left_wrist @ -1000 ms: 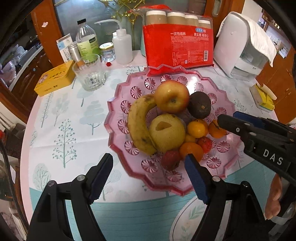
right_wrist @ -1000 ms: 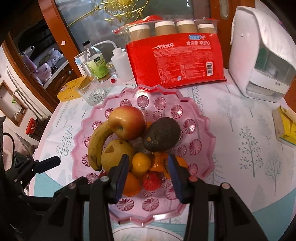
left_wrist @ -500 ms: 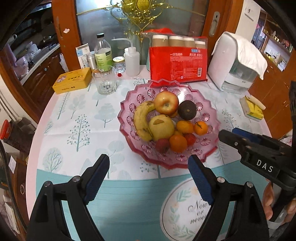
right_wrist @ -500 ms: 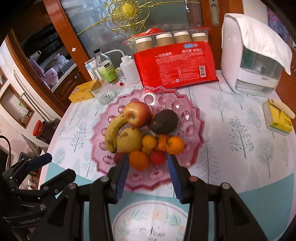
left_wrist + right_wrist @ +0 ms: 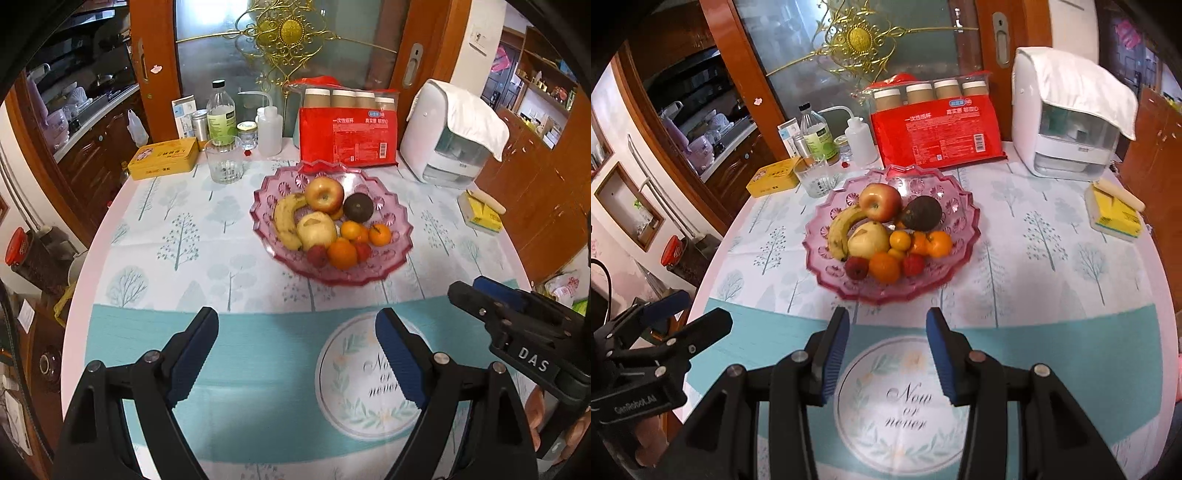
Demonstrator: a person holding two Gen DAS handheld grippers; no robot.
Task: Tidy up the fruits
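Observation:
A pink glass fruit plate (image 5: 395,218) (image 5: 960,221) stands mid-table. On it lie a red apple (image 5: 324,194) (image 5: 880,202), a banana (image 5: 285,221) (image 5: 842,230), a yellow pear (image 5: 317,230) (image 5: 868,240), a dark avocado (image 5: 357,207) (image 5: 921,213), several small oranges (image 5: 342,253) (image 5: 884,267) and red strawberries (image 5: 317,256) (image 5: 856,268). My left gripper (image 5: 297,332) is open and empty, above the table's near side. My right gripper (image 5: 888,332) is open and empty, just before the plate's near rim.
At the back stand a red pack of paper cups (image 5: 349,127), a white appliance (image 5: 450,136), a squeeze bottle (image 5: 269,131), a glass bottle (image 5: 221,116), a tumbler (image 5: 223,160) and a yellow tin (image 5: 164,158). A yellow sponge (image 5: 480,214) lies at the right.
Both grippers have drawn back and up from the fruit plate, which now looks smaller and farther. Both stay open and empty. The fruit has not moved.

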